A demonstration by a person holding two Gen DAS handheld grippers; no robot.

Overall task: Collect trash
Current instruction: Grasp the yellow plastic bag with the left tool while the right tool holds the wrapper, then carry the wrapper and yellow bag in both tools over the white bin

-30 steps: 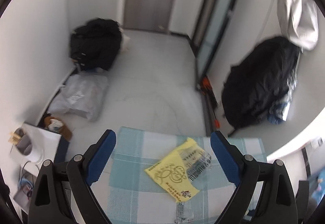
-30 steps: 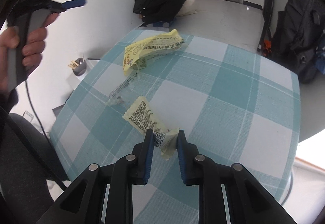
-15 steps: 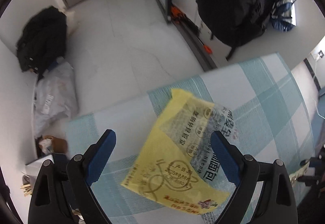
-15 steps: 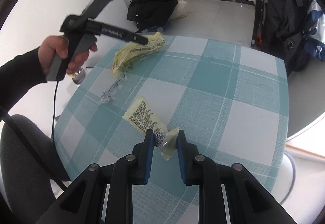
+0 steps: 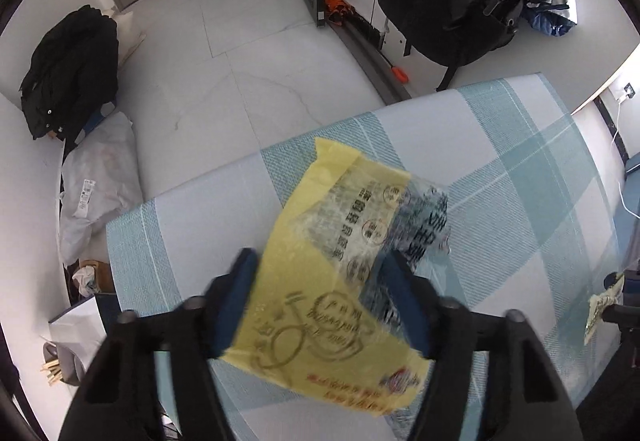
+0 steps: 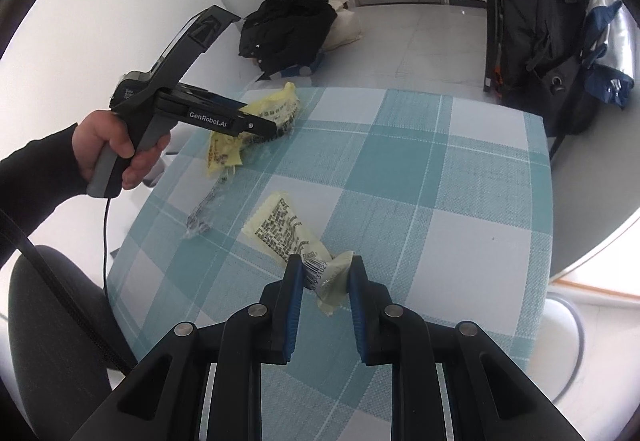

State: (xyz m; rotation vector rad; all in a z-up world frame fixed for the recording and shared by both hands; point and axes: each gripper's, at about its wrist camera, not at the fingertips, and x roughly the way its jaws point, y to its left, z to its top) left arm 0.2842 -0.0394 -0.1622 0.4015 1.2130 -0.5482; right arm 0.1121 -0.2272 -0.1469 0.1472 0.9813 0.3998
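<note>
1. The left gripper is pointing steeply down at the far left part of the tabletop; its fingers have just been closing around the yellow wrapper, which is lying between them; whether the pads are already pinching the film cannot be told from the blurred left wrist view, though in the right wrist view the wrapper is looking bunched at the tips.
2. Judgement: the step in hand is securing this wrapper; the squeeze should be finishing before any lift, since thin film is likely to be slipping out of a half-made grip; the clear printed part is trailing off to one side, so lifting straight up is the safer course.
3. A clear plastic scrap is lying apart on the tabletop, between the two wrappers; judgement: it is still waiting for collection.
4. The right gripper is hovering nearer the near edge; its fingers are clenched on the end of a pale wrapper with black print, the rest of it resting on the cloth.
5. Judgement: the right hand should be holding steady while the left is completing its grasp; no bin is showing in either view.
</note>
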